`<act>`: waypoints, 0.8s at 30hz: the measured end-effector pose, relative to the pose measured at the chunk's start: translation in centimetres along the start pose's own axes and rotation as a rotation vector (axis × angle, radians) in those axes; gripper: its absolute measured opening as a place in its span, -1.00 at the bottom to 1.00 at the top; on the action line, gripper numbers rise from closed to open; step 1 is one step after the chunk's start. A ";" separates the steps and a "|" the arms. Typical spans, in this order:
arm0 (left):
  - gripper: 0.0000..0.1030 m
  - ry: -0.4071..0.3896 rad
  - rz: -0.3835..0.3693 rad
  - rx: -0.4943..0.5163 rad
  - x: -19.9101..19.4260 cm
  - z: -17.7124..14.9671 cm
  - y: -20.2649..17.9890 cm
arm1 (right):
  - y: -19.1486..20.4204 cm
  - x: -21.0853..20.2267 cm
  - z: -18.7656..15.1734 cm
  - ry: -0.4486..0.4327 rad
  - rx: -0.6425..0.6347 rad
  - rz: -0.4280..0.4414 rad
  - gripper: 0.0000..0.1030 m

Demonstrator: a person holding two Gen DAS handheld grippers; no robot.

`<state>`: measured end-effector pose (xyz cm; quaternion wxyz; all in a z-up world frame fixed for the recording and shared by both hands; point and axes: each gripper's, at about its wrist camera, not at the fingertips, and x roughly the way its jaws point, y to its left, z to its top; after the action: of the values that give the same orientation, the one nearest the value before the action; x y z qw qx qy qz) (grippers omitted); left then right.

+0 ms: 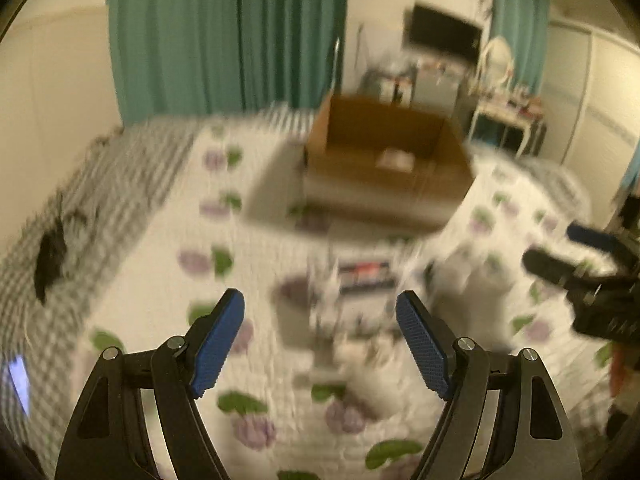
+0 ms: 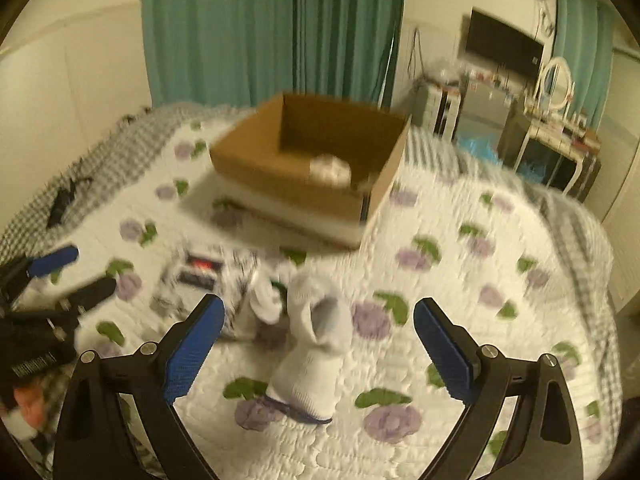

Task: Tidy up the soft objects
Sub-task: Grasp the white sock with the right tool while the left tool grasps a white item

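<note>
- Left wrist view: the left tongs point(image 1: 320, 340) hang with their blue pads spread wide apart, holding nothing, above a bed point(image 1: 256, 280) covered in a white quilt printed with purple flowers.
- Ahead of these tongs, between the pads and a little beyond them, lies a blurred patterned cloth point(image 1: 352, 280) on the quilt; its shape cannot be made out.
- Further ahead sits an open cardboard box point(image 1: 384, 160) on the bed, with a pale bundle point(image 1: 396, 160) inside it.
- To the right, the right tongs point(image 1: 560, 250) reach in over the quilt, their two tips standing apart.
- Right wrist view: the right tongs point(image 2: 318, 340) are also wide apart and empty.
- A white sock point(image 2: 316, 344) lies on the quilt between their pads, touching neither, its cuff gaping upward.
- Just ahead and to the left of the sock lies the patterned cloth point(image 2: 200, 276), next to a second white piece point(image 2: 264, 296).
- The cardboard box point(image 2: 280, 172) stands well beyond the pads, the pale bundle point(image 2: 330, 170) in its near right corner.
- At the left edge, the left tongs point(image 2: 74, 268) show with tips apart.
</note>
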<state>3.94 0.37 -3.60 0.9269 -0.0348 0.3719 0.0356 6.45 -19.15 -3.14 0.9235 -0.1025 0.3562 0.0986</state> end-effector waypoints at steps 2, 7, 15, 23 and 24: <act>0.49 0.057 -0.015 0.010 1.8 -1.7 -0.4 | -0.2 1.9 -0.6 0.048 -0.002 -0.003 0.87; 0.49 0.162 -0.065 -0.003 4.8 -4.6 -1.7 | -0.6 5.2 -1.9 0.152 0.006 0.002 0.87; 0.49 0.199 -0.065 -0.038 7.8 -5.9 -2.0 | -1.0 6.8 -2.3 0.206 0.027 0.022 0.81; 0.36 0.233 -0.040 0.018 8.2 -6.6 -2.6 | -0.4 8.0 -2.7 0.268 0.013 0.029 0.42; 0.27 0.234 -0.041 0.017 8.0 -6.7 -2.5 | -0.4 8.3 -2.8 0.283 0.009 0.025 0.32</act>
<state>5.32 -2.46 -13.83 0.8780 -0.0386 0.4771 0.0094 10.78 -19.34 -10.78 0.8632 -0.1066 0.4846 0.0930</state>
